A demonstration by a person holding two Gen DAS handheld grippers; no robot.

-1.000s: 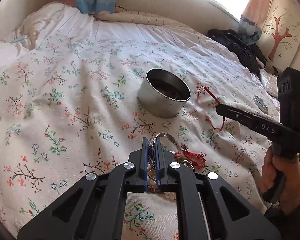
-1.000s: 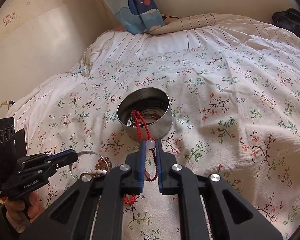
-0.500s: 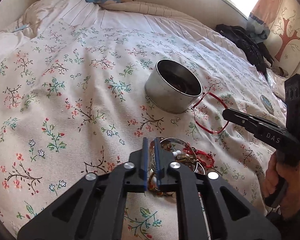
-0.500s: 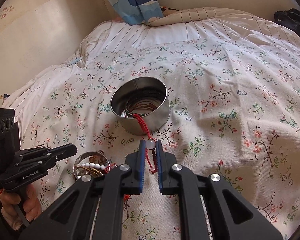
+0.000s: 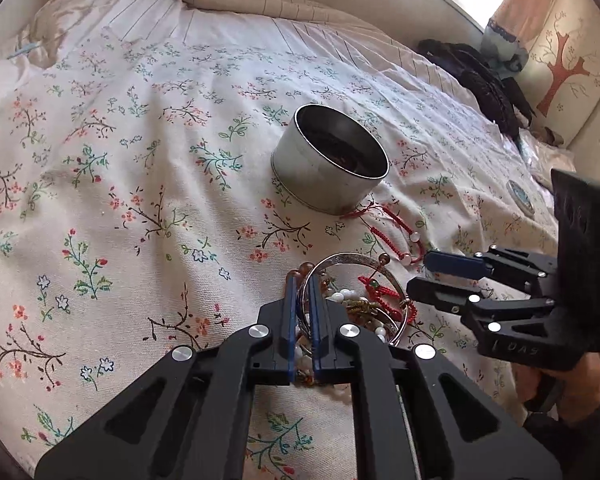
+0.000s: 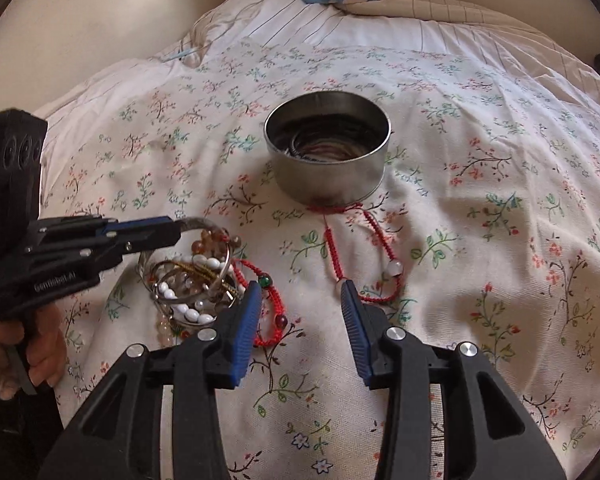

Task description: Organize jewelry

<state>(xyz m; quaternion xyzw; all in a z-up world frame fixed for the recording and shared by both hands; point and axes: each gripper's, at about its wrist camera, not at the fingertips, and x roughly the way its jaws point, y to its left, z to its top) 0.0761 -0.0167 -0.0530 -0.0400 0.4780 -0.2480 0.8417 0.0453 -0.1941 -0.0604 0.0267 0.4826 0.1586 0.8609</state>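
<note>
Two handheld grippers are seen over a bed covered in cream cotton printed with small flowers. The left gripper is pictured with its blue-padded fingers clenched on the rim of a thin, polished silver bangle, which rests on a tangled heap of jewelry: white oval beads, amber and clear round beads, and brass-coloured links. A round, shallow metal tin with a brushed, dull-silver wall is shown upright farther up the bed, dark bangles coiled inside it.

The right gripper is shown released, its ribbed blue fingers spread wide and nothing held between them. A red braided cord bracelet with two pale round beads lies slack on the fabric, one knotted end touching the foot of the tin and its loop reaching back between the spread fingers. A second red cord bracelet, carrying a green bead and a dark red one, is seen just beside the heap.

One second earlier the right fingers were closed on the red cord, which hung over the tin's rim; the cord has since been let go and dropped outside the tin. The left fingers have stayed closed on the bangle throughout.
</note>
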